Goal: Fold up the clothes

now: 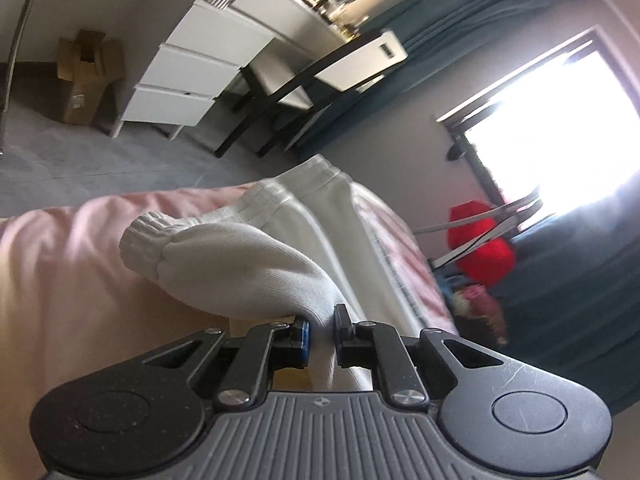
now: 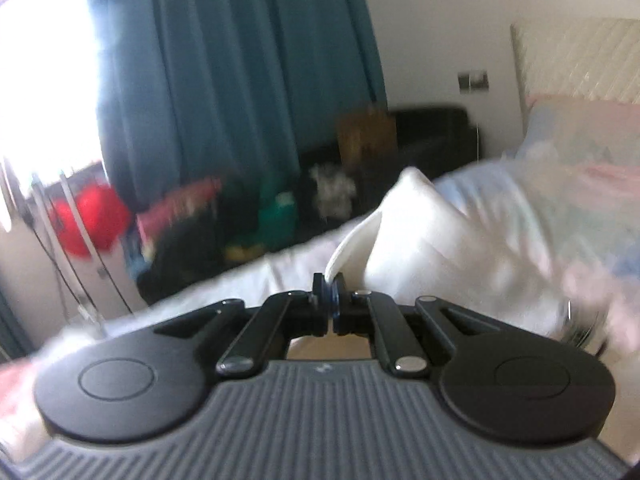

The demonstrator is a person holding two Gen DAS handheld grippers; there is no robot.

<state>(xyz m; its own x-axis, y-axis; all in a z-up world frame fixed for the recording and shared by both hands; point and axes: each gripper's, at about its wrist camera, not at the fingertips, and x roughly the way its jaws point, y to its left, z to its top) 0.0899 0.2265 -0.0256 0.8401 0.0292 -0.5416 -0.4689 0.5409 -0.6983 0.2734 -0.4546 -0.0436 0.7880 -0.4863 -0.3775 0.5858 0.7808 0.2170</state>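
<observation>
White sweatpants [image 1: 256,256] with ribbed cuffs lie on the pink bedspread [image 1: 72,264]. One leg bunches up toward the camera, and my left gripper [image 1: 322,322] is shut on a fold of that leg just behind the cuff. The second leg and the waistband stretch away toward the bed's far edge. In the blurred right wrist view, my right gripper [image 2: 330,294] is shut on an edge of the same white garment [image 2: 424,240], which rises in a peak above the bed.
A white dresser [image 1: 200,60] and a black-framed chair [image 1: 320,76] stand on the grey carpet beyond the bed, with a cardboard box [image 1: 86,76] to their left. Teal curtains [image 2: 232,80] hang by the bright window. A red thing [image 1: 480,240] and clutter sit beside the bed.
</observation>
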